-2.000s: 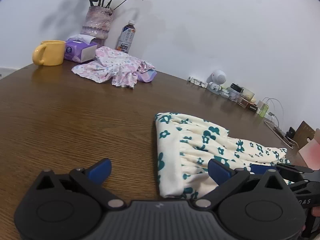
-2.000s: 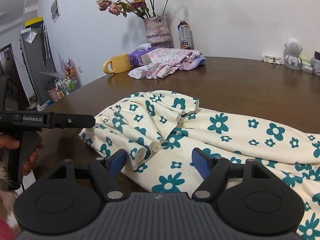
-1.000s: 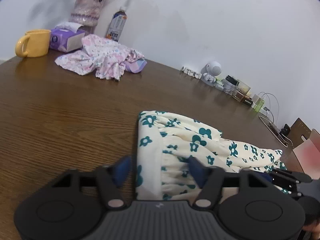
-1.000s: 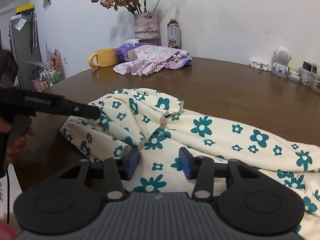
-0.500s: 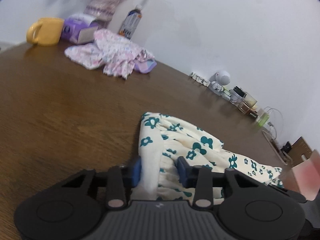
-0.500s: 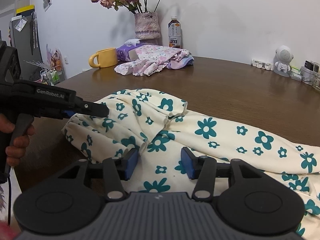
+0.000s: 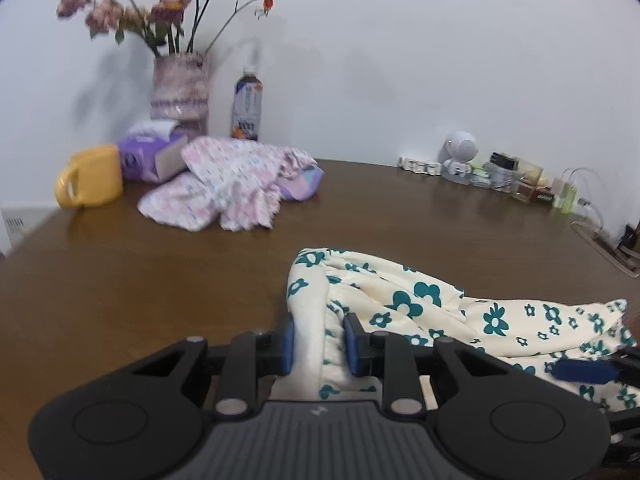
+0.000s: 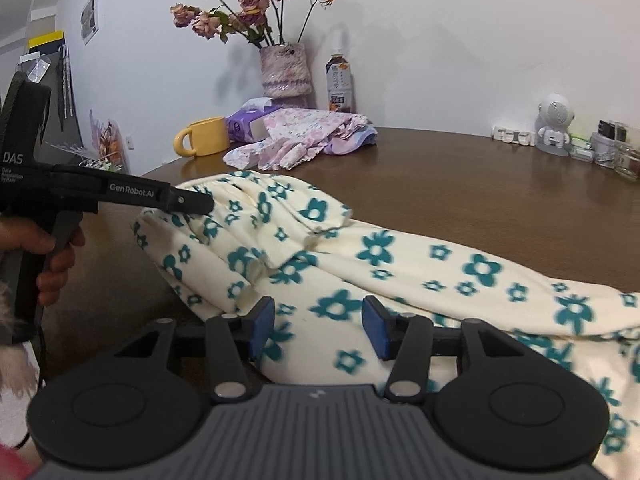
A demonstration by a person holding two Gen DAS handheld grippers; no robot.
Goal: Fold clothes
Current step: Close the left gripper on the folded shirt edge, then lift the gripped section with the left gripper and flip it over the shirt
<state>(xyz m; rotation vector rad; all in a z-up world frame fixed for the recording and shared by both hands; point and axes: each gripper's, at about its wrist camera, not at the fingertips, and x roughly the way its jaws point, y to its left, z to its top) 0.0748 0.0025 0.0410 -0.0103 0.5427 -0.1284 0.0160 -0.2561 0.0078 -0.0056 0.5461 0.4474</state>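
Across the table (image 8: 480,184), floral garment (image 8: 400,256) lengthwise, left hand-held gripper (image 7: 316,338) pinching its end, right hand-held gripper (image 8: 318,330) spread.

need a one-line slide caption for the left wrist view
Left gripper clamps the waistband edge of the cream floral garment on a wooden table, with a pink garment pile behind.

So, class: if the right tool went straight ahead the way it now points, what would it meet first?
The right tool would first meet the cream floral garment bunched just ahead; beyond it, probably bare table, though depth is unclear.
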